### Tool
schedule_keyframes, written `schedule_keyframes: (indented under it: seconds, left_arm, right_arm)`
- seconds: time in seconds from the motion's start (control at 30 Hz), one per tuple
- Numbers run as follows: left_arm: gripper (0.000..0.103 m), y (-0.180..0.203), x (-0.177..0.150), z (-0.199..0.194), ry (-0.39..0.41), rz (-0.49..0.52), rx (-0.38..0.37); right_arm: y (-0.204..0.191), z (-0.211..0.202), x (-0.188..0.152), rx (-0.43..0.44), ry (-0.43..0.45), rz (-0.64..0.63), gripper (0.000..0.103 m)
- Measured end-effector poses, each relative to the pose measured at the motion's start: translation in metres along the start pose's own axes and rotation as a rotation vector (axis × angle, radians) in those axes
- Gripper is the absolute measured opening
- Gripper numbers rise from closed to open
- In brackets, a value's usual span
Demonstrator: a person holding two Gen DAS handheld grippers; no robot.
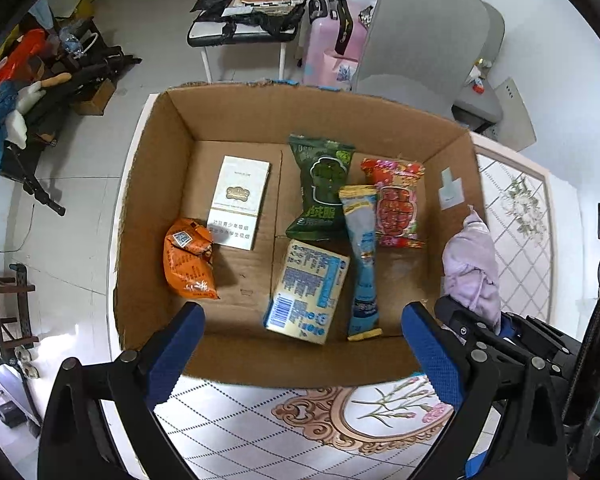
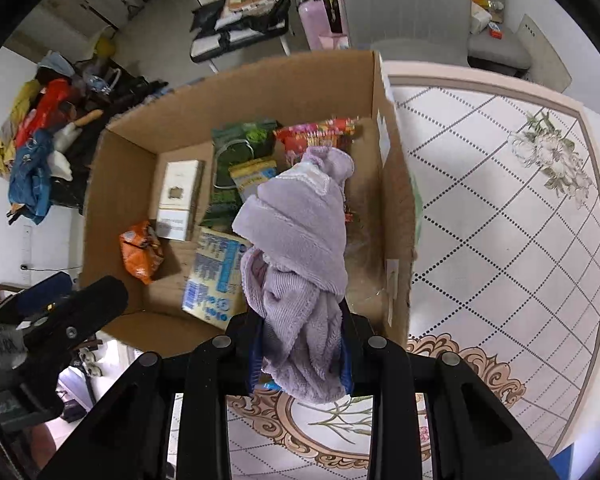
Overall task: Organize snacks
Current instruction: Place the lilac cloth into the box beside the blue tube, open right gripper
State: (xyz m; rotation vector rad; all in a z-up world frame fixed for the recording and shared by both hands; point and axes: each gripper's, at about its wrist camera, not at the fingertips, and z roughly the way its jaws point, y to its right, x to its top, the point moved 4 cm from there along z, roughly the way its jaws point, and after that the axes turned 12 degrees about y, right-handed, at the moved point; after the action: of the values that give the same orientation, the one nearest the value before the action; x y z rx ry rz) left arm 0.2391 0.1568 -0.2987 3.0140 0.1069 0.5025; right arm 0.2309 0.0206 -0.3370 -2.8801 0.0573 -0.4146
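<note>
R tongs [image 2: 302, 364] clamped on bunched lilac terry cloth [image 2: 296, 248] over brown cardboard box [image 1: 236, 360]; L tongs [image 1: 302, 332] agape, empty. Risk: loose cloth tail snags box wall, or covers long blue wrapper [image 1: 362, 256] w/ other snacks.

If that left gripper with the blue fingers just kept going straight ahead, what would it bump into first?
Probably the yellow-and-blue snack box on the floor of the cardboard box. The left gripper is open and aimed there; depth is hard to judge.

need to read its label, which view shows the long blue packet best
The left wrist view: the long blue packet lies fully visible in the box. In the right wrist view the purple cloth in the right gripper hides most of it.
</note>
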Motion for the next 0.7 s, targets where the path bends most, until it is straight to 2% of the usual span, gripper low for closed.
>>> schedule_keyframes:
  seconds: [0.17, 0.37, 0.43, 0.53, 0.57, 0.63, 0.7]
  left_arm:
    - [0.101, -0.001, 0.000, 0.015, -0.025, 0.011, -0.004]
    - [0.101, 0.000, 0.000, 0.025, -0.041, 0.027, -0.003]
    - [0.101, 0.000, 0.001, 0.025, -0.043, 0.030, -0.002]
    - [0.101, -0.001, 0.001, 0.021, -0.034, 0.019, -0.004]
    - [0.101, -0.002, 0.002, 0.019, -0.032, 0.016, -0.005]
    - [0.101, -0.005, 0.002, 0.013, -0.026, 0.007, -0.003]
    - [0.101, -0.007, 0.002, 0.005, -0.012, 0.007, 0.006]
  right_arm:
    - [0.004, 0.028, -0.001, -0.019, -0.037, 0.003, 0.031]
    - [0.009, 0.042, 0.001, -0.035, -0.059, -0.002, 0.035]
    - [0.009, 0.041, 0.003, -0.034, -0.055, -0.007, 0.051]
    - [0.009, 0.032, 0.006, -0.051, -0.040, -0.010, 0.067]
    - [0.009, 0.028, 0.006, -0.048, -0.035, -0.007, 0.069]
    - [0.009, 0.017, 0.008, -0.061, -0.018, -0.011, 0.080]
    - [0.008, 0.003, 0.010, -0.083, 0.010, -0.023, 0.085]
